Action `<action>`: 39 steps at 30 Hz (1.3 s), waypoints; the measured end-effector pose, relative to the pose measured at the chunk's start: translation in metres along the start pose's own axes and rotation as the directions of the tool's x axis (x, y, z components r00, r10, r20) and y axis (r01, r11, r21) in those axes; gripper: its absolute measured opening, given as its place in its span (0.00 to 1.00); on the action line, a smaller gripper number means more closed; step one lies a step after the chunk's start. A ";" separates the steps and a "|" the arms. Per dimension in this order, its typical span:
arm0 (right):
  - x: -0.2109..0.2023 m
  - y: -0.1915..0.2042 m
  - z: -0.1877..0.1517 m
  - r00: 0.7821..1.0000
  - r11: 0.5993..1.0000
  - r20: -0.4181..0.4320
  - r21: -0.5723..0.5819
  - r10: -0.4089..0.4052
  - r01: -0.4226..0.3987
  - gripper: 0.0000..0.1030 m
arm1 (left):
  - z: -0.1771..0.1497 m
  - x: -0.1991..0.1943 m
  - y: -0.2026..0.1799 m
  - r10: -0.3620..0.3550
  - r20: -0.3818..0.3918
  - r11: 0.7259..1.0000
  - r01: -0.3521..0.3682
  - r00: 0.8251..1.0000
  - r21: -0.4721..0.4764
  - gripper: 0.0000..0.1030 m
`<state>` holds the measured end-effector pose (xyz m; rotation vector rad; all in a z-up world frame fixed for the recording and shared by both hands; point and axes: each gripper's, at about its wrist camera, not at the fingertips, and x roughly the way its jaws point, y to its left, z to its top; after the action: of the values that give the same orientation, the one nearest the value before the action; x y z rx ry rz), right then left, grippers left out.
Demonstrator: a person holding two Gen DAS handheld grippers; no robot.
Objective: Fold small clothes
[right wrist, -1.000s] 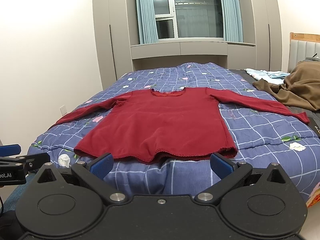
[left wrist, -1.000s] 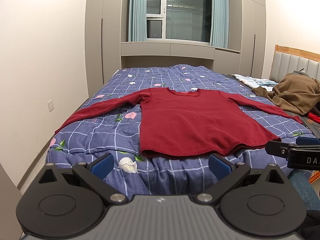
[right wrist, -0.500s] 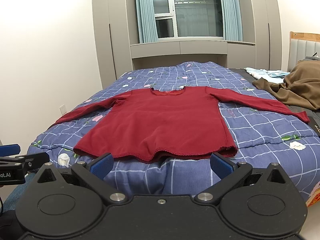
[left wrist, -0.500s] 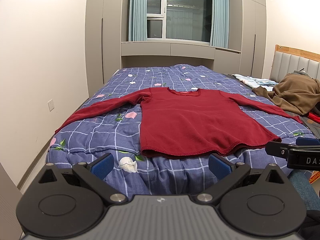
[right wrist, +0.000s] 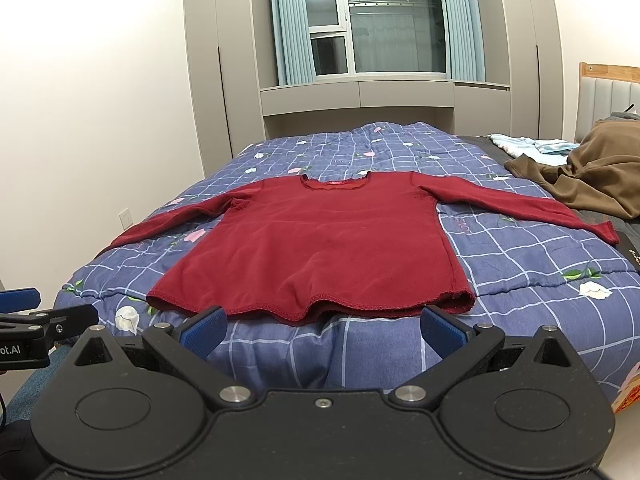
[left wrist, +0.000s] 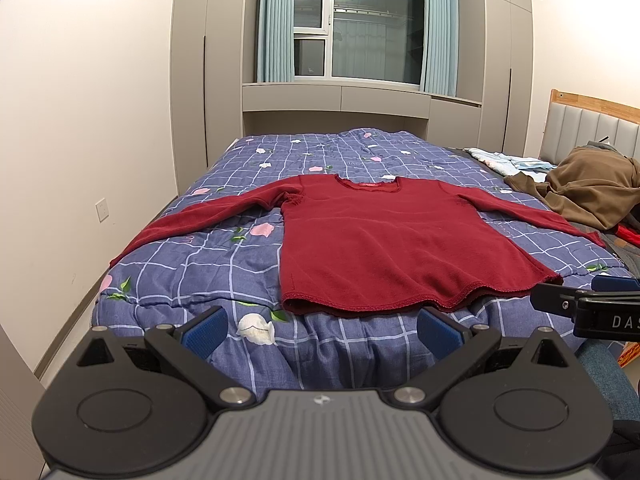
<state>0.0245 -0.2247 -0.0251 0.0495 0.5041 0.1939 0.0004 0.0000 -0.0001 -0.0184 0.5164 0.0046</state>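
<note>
A dark red long-sleeved top [left wrist: 392, 240] lies flat on the blue checked quilt [left wrist: 200, 264], neck towards the window, both sleeves spread out sideways, hem at the near bed edge. It also shows in the right wrist view [right wrist: 328, 248]. My left gripper [left wrist: 320, 330] is open and empty, held off the foot of the bed, short of the hem's left half. My right gripper [right wrist: 324, 330] is open and empty, short of the hem's middle. Each gripper shows at the edge of the other's view.
A brown garment [left wrist: 588, 196] and a pale blue cloth [left wrist: 508, 160] lie on the bed's right side near the headboard [left wrist: 592, 124]. A white wall [left wrist: 80, 140] runs along the left. Wardrobes and a window stand behind the bed.
</note>
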 end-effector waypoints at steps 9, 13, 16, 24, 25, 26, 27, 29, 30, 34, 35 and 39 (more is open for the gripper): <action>0.000 0.000 0.000 1.000 1.000 -0.001 0.000 0.000 0.000 1.00 | 0.000 0.000 0.000 0.000 0.000 1.000 0.000 1.000 0.000 1.00; 0.000 0.000 0.002 1.000 1.000 -0.002 0.001 0.000 0.000 1.00 | 0.000 0.000 0.000 0.000 -0.001 1.000 0.000 1.000 0.000 1.00; -0.001 0.000 0.004 1.000 1.000 -0.003 0.001 0.000 0.000 1.00 | 0.000 0.000 0.000 0.000 -0.001 1.000 0.000 1.000 0.000 1.00; 0.002 -0.001 -0.002 1.000 1.000 -0.004 0.001 0.001 -0.001 1.00 | 0.000 0.000 0.000 0.000 -0.001 1.000 0.000 1.000 0.000 1.00; 0.002 -0.001 -0.003 1.000 1.000 -0.004 0.001 0.001 -0.001 1.00 | 0.000 0.000 0.000 0.000 -0.001 1.000 0.000 1.000 0.000 1.00; 0.002 -0.001 -0.002 1.000 1.000 -0.005 0.002 0.001 -0.001 1.00 | 0.000 0.000 0.000 0.000 -0.001 1.000 0.000 1.000 0.000 1.00; 0.002 -0.001 -0.002 1.000 1.000 -0.005 0.002 0.001 -0.001 1.00 | 0.000 0.000 0.000 0.000 -0.001 1.000 0.000 1.000 0.000 1.00; 0.002 -0.001 -0.002 1.000 1.000 -0.005 0.002 0.001 -0.001 1.00 | 0.000 0.000 0.000 0.000 -0.001 1.000 0.000 1.000 0.000 1.00; 0.002 -0.001 -0.002 1.000 1.000 -0.005 0.002 0.001 -0.001 1.00 | 0.000 0.000 0.000 0.000 -0.001 1.000 0.000 1.000 0.000 1.00; 0.002 -0.001 -0.002 1.000 1.000 -0.006 0.002 0.001 -0.001 1.00 | 0.000 0.000 0.000 0.000 -0.001 1.000 0.000 1.000 0.000 1.00; 0.002 -0.001 -0.001 1.000 1.000 -0.006 0.002 0.001 -0.001 1.00 | 0.000 0.000 0.000 0.000 -0.001 1.000 0.000 1.000 0.000 1.00; 0.003 -0.001 -0.001 1.000 1.000 -0.005 0.002 0.000 0.000 1.00 | 0.000 0.000 0.000 0.000 -0.002 1.000 0.000 1.000 0.000 1.00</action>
<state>0.0266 -0.2247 -0.0280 0.0513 0.5096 0.1940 0.0006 0.0000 -0.0001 -0.0188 0.5181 0.0045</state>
